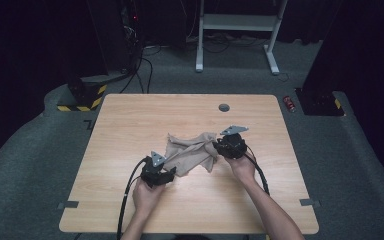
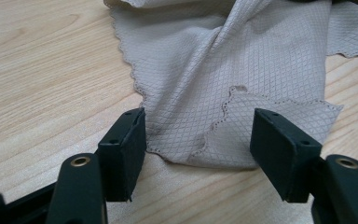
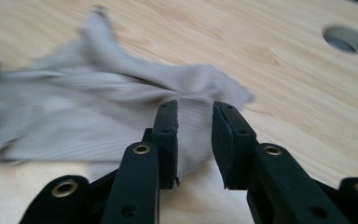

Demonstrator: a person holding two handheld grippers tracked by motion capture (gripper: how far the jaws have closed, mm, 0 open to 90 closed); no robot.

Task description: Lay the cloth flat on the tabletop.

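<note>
Dark floor rings the pale wooden counter [image 1: 130, 200], where the crumpled beige diamond-weave cloth [image 1: 192, 152] lies centred; your left gripper [image 2: 198, 144] gapes released at its seven-o'clock hem, so clench there, while your right gripper [image 3: 195, 140], part-open around a fold at three o'clock, bites fully.

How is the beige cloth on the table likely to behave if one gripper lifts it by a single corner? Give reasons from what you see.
The cloth would probably droop and hang limp: it already lies in soft folds and ridges. It looks thin and light, so lifting should take little effort. Its fine diamond weave may give the gripper pads fair hold, though a thin edge could slip out.
</note>
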